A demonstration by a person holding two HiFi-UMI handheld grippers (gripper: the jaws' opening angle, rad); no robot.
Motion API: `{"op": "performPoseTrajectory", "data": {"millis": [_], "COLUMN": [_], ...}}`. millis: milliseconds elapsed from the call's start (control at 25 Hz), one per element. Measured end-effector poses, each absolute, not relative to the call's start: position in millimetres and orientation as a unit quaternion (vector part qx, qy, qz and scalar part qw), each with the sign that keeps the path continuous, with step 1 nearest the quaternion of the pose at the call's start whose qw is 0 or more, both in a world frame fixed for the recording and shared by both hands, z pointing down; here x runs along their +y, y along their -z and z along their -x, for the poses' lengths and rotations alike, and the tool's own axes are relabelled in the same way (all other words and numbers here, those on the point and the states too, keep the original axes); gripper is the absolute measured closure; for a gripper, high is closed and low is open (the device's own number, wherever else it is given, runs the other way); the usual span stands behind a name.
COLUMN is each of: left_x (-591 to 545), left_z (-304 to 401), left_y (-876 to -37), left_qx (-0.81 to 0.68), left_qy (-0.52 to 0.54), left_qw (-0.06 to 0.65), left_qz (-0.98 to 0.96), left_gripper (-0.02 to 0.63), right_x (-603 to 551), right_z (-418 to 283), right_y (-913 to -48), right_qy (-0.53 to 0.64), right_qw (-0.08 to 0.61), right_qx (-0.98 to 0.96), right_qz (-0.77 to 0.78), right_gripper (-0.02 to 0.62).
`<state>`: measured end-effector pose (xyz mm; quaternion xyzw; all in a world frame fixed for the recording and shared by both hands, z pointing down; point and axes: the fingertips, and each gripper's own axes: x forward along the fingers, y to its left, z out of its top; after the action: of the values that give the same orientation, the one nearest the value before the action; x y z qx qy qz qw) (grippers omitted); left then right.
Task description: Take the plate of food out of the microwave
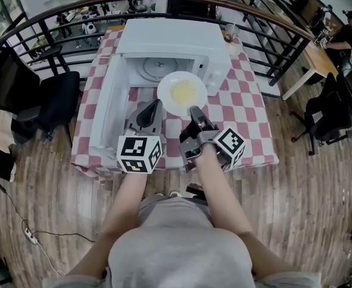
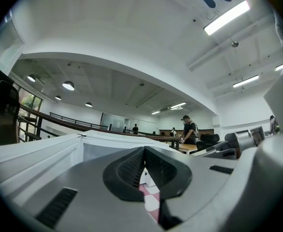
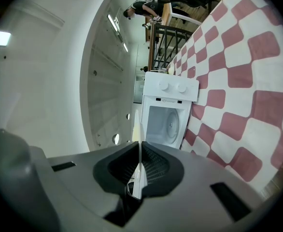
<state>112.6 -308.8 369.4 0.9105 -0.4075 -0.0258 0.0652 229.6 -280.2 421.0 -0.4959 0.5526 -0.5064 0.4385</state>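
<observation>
Right gripper (image 1: 194, 110) is pinching the near rim of the plate of food (image 1: 182, 93), which sits at its 11 o'clock, looking just out front of the microwave (image 1: 170, 44) mouth. Left gripper (image 1: 156, 103) is pressed together and empty, near the plate's 8 o'clock.

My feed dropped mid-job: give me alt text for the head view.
The right gripper pinches the rim of a white plate of yellow food in front of the open, empty microwave on a red-checked table. The left gripper hangs beside it, fingers shut on nothing.
</observation>
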Motion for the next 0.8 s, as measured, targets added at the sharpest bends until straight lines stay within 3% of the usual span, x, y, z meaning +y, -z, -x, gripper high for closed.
{"op": "performPoseTrajectory", "data": {"millis": [800], "left_x": [-302], "left_z": [-109], "left_y": [-358], "left_qx": [-0.41], "left_qy": [0.032], "left_qw": [0.055], "left_qz": [-0.91], "left_gripper": [0.603], "right_x": [-279], "right_z": [-222], "right_y": [-409], "right_qy": [0.511], "right_qw": [0.435], "right_qx": [0.564], "right_qz": [0.481], "right_gripper": [0.56]}}
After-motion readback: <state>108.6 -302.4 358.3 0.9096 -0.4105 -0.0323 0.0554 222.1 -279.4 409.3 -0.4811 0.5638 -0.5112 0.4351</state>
